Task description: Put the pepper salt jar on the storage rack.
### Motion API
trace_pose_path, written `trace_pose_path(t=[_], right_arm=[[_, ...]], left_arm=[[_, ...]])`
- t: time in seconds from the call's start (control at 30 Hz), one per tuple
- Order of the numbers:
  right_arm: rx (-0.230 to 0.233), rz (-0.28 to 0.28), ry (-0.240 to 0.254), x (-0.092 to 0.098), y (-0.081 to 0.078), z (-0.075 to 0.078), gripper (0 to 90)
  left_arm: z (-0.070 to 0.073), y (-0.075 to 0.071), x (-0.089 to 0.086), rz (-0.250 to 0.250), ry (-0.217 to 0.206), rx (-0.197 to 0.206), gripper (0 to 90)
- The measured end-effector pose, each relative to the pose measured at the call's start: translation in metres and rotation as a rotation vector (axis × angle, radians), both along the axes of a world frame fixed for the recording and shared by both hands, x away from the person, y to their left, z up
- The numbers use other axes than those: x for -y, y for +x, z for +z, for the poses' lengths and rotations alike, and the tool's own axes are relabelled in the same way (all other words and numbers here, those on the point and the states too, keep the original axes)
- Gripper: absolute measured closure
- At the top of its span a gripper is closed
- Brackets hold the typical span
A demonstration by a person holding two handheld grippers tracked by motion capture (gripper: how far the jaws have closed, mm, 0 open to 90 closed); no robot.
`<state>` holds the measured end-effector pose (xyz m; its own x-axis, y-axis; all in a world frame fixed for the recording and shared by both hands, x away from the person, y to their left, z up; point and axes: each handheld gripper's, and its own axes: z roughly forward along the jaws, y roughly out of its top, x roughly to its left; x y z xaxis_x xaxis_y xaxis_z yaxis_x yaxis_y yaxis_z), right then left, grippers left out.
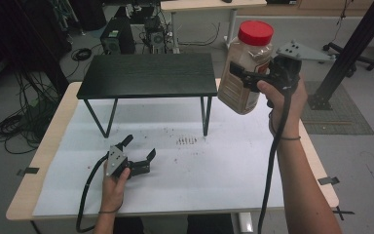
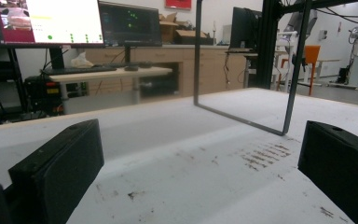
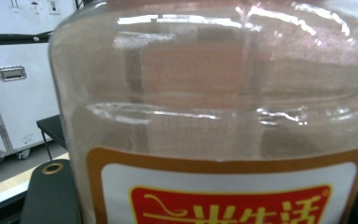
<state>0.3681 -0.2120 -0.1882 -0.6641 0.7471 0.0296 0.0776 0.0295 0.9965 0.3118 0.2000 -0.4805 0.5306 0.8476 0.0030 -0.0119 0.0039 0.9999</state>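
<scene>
The right gripper [image 1: 241, 73] is clamping its jaws on the red-lidded jar [image 1: 246, 68], which is holding brown powder, above the surface [image 1: 233, 165]. The left gripper [image 1: 139, 153] is resting there, jaws spread with nothing between them.

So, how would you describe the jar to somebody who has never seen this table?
Find the black shelf standing on the table. To its right, in the air, the right gripper holds a clear jar of brown powder. Its red lid sets it apart.
</scene>
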Motion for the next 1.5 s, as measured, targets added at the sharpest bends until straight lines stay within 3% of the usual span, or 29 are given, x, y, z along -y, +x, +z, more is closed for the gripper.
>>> trace_pose_path(t=[0.37, 1.5], right_arm=[[-0.007, 0.011, -0.002, -0.009, 0.011, 0.01, 25.0], [-0.03, 0.052, -0.015, -0.048, 0.061, 0.011, 25.0]], left_arm=[[0.0, 0.0, 0.0, 0.0, 0.002, -0.002, 0.3], [0.0, 0.0, 0.0, 0.001, 0.0, -0.001, 0.2]])
